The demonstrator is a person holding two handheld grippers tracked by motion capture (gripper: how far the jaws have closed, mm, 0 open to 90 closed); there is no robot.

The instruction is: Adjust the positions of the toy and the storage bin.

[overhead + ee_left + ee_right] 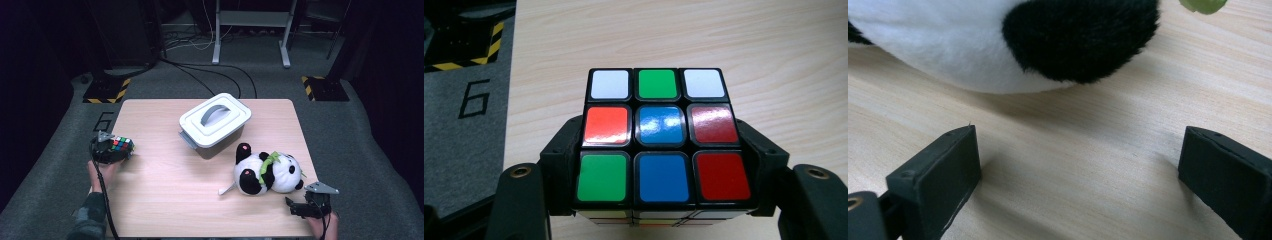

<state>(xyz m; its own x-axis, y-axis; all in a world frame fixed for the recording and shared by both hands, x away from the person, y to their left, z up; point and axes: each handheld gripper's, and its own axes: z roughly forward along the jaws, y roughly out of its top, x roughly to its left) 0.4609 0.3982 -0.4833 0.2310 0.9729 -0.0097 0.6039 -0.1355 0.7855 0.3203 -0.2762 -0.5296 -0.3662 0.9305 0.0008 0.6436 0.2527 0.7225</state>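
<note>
Multicoloured puzzle cube (659,137) pinched in the left hand-held gripper (111,149) at the tabletop's (165,200) left edge.
Right hand-held gripper (1078,175) spread and empty beside the plush panda (267,172).

Table (165,200) fills mid-frame in the high view. Lidded box (215,125) sits on it, centre, towards the far edge. Plush panda (267,173) lies lower right of the box, near the right edge. Puzzle cube (121,145) at the left edge, between the jaws of the left gripper (111,149). Right gripper (310,205) at lower right, just below the panda, apart from it.
</note>
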